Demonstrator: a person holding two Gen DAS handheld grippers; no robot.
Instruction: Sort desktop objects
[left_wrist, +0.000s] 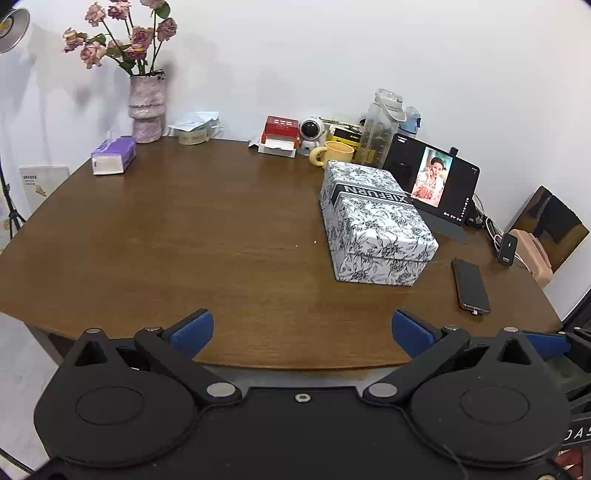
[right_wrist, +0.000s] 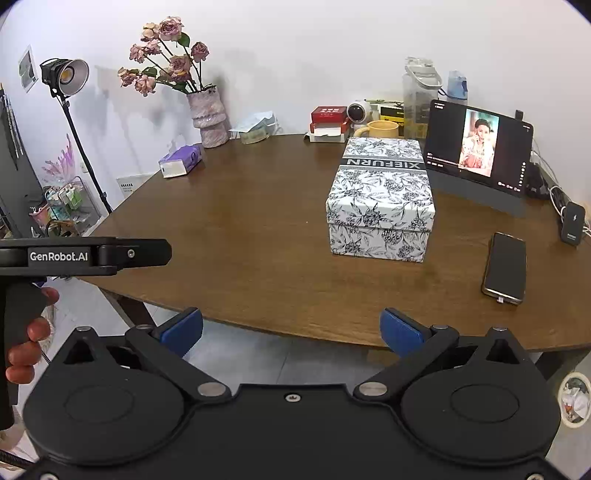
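Note:
A floral black-and-white lidded box (left_wrist: 373, 218) (right_wrist: 382, 195) stands closed on the right half of the brown desk (left_wrist: 184, 229) (right_wrist: 240, 221). A dark phone (left_wrist: 471, 286) (right_wrist: 505, 267) lies flat to its right near the front edge. My left gripper (left_wrist: 302, 328) hovers open over the desk's near edge, with nothing between its blue pads. My right gripper (right_wrist: 291, 330) is open too, just off the front edge and well short of the box. The left gripper's body (right_wrist: 85, 254) shows at the left of the right wrist view, held by a hand (right_wrist: 29, 332).
Along the back wall stand a flower vase (left_wrist: 146, 107), purple tissue pack (left_wrist: 112, 155), red box (left_wrist: 280, 129), yellow mug (left_wrist: 334, 153), bottles (left_wrist: 380, 125) and a lit tablet (left_wrist: 432, 177). A charger (left_wrist: 506, 249) with cables sits far right. A lamp stand (right_wrist: 70, 110) rises at the left.

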